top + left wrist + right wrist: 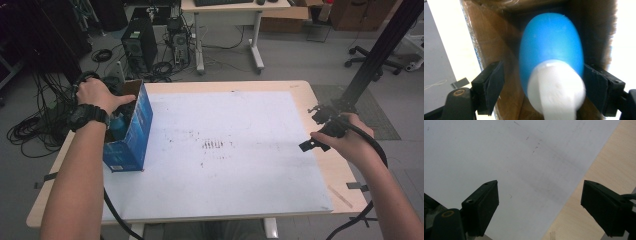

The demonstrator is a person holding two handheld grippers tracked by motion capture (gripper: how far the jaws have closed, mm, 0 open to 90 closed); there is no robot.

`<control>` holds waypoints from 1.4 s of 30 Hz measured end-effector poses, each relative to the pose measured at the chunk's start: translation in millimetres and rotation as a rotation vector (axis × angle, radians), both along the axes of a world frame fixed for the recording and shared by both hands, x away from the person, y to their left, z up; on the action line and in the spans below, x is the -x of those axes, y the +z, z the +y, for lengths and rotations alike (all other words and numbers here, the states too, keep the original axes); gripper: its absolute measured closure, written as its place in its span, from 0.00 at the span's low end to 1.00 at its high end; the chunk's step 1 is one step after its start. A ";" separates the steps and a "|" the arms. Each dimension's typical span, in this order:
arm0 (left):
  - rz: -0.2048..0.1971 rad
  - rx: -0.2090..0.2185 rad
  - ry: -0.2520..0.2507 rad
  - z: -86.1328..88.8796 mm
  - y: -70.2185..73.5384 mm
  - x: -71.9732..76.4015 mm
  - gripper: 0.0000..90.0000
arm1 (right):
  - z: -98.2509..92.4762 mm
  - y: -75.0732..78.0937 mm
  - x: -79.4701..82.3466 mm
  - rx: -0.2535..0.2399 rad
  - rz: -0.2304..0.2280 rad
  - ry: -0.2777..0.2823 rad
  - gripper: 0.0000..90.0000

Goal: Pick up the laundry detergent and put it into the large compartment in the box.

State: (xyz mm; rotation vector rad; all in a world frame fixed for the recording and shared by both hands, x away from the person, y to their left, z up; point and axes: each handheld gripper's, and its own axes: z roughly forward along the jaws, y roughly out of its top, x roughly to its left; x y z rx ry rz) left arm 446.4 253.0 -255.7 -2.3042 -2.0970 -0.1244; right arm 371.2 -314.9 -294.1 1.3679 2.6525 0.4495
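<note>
The blue bottle [551, 47] with its white cap already sits inside the blue carton [131, 137] at the high view's left, the left gripper [544, 87] open around it, leaving withdrawal; the right gripper [540, 205] gapes empty.

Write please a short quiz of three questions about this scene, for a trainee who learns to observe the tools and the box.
1. True or false: the blue bottle sits inside the blue box.
2. What lies under the right tool? A) a keyboard B) the white sheet C) a plate
3. Fill in: the cap of the bottle is ____ in colour.

Key
1. True; the left tool reaches into the box, its pads apart, the left one clear of the bottle.
2. B; its jaws stand open with nothing between.
3. White.
</note>
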 end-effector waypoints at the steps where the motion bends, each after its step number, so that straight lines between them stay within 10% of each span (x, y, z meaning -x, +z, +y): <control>1: -0.002 -0.004 -0.003 -0.9 2.6 0.3 0.24 | -0.1 0.1 0.0 0.001 0.000 0.000 0.17; 21: -0.100 -0.027 -0.074 -17.4 65.9 11.3 0.19 | 1.1 6.8 2.0 -0.007 -0.011 0.001 0.16; 42: -0.146 -0.009 -0.201 -49.9 100.5 21.8 0.17 | -1.0 15.0 7.0 -0.016 -0.024 0.000 0.16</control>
